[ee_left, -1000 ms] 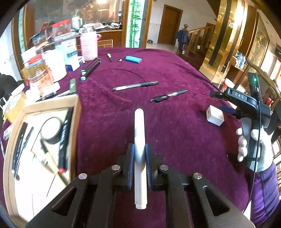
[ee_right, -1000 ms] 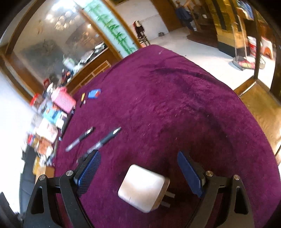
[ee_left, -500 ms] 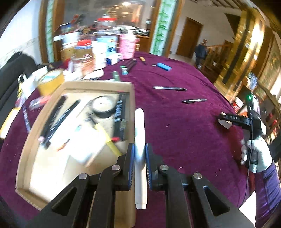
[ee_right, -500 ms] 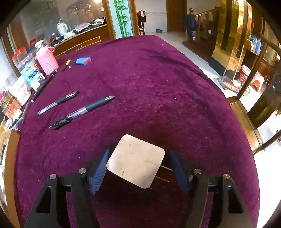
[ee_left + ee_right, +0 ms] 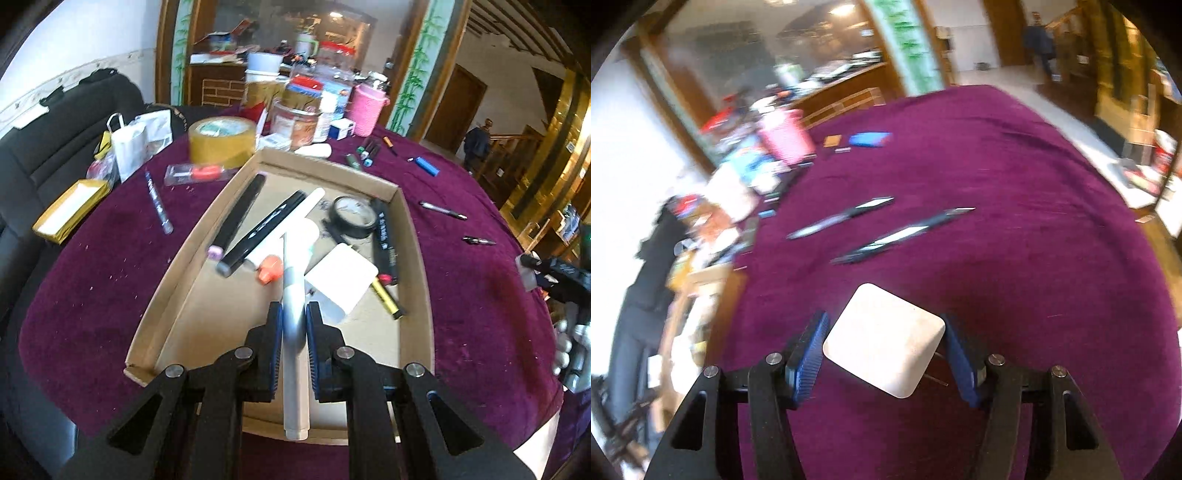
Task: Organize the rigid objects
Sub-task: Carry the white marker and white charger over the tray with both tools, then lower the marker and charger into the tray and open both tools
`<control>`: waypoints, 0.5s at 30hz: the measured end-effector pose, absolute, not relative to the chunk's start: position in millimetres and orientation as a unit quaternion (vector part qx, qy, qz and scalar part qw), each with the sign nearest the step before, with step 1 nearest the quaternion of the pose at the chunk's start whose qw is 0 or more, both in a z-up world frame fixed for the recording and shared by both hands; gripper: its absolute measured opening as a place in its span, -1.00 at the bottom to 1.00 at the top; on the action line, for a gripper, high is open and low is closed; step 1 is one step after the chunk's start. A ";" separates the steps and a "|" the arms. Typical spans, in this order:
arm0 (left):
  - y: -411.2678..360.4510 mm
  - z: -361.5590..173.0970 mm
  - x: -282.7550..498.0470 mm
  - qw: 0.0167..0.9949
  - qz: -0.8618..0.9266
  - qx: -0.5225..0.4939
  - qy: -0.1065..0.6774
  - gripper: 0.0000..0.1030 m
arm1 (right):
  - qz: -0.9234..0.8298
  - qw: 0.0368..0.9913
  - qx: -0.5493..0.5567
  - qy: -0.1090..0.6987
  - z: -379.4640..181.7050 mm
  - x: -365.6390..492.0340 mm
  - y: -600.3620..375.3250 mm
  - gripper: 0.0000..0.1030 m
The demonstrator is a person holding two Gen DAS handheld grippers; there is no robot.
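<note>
My left gripper (image 5: 294, 328) is shut on a white marker (image 5: 293, 295) and holds it over the near half of a cardboard tray (image 5: 419, 258). The tray holds black markers (image 5: 258, 229), a tape roll (image 5: 352, 218), a white charger (image 5: 341, 275) and other pens. My right gripper (image 5: 882, 347) is shut on a white plug adapter (image 5: 882, 339) above the purple tablecloth (image 5: 1015, 240); its prongs point right. The right gripper also shows in the left wrist view (image 5: 532, 271) at the far right.
Two pens (image 5: 905, 234) lie on the cloth beyond the right gripper, also in the left wrist view (image 5: 443, 210). A blue lighter (image 5: 426, 166), a pink cup (image 5: 367, 109), a brown tape roll (image 5: 221, 140), jars and packets crowd the table's back edge.
My left gripper has swung left with the white marker, from over the cloth to over the tray. My right gripper has closed on the plug adapter and lifted it.
</note>
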State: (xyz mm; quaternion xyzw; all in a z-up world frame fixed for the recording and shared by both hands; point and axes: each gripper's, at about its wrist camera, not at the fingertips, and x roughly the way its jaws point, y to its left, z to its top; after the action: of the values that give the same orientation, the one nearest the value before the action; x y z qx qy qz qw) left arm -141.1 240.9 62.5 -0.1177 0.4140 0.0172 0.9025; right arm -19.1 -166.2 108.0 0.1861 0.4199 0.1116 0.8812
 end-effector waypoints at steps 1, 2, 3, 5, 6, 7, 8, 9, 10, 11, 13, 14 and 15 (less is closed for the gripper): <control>242.2 59.6 -140.4 0.901 0.018 -0.119 0.418 -0.76 | 0.135 0.880 0.184 0.416 114.1 -21.9 -152.4 0.27; 243.3 57.0 -139.7 0.899 0.019 -0.119 0.421 -0.76 | 0.160 0.879 0.178 0.412 121.1 -26.0 -135.2 0.28; 243.5 53.7 -139.3 0.897 0.020 -0.119 0.425 -0.76 | 0.180 0.877 0.171 0.410 126.5 -28.9 -119.2 0.28; 244.3 48.6 -135.7 0.894 0.021 -0.120 0.431 -0.76 | 0.227 0.871 0.154 0.408 136.5 -37.6 -84.2 0.28; 245.3 45.6 -132.7 0.892 0.022 -0.119 0.435 -0.76 | 0.248 0.866 0.147 0.408 139.7 -42.3 -68.1 0.28; 245.5 44.5 -130.7 0.891 0.022 -0.119 0.437 -0.76 | 0.270 0.861 0.139 0.409 142.0 -46.3 -51.2 0.28; 245.8 42.2 -127.9 0.889 0.022 -0.120 0.441 -0.76 | 0.293 0.854 0.130 0.411 143.9 -50.4 -31.7 0.28; 245.3 38.9 -125.5 0.886 0.019 -0.124 0.446 -0.76 | 0.309 0.848 0.121 0.413 144.6 -53.4 -16.3 0.28; 244.8 35.0 -123.4 0.882 0.012 -0.130 0.453 -0.76 | 0.325 0.843 0.111 0.415 144.9 -56.9 -0.6 0.28; 244.0 31.0 -122.4 0.878 0.004 -0.135 0.459 -0.76 | 0.340 0.837 0.097 0.417 144.1 -60.7 17.1 0.29; 238.0 25.1 -121.9 0.874 -0.014 -0.136 0.467 -0.75 | 0.364 0.827 0.069 0.422 137.6 -67.1 48.8 0.29; 236.6 22.9 -121.6 0.873 -0.015 -0.135 0.469 -0.75 | 0.373 0.824 0.056 0.424 134.7 -69.6 62.3 0.29; 236.3 22.9 -122.1 0.875 -0.014 -0.131 0.466 -0.75 | 0.377 0.821 0.047 0.425 132.8 -71.1 70.0 0.29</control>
State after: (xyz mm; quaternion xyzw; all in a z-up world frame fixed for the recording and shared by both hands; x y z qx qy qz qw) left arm -122.1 236.3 22.9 -0.1312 0.4661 -0.0140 0.8748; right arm -71.1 70.0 132.8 0.0471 0.4254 0.3768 0.8215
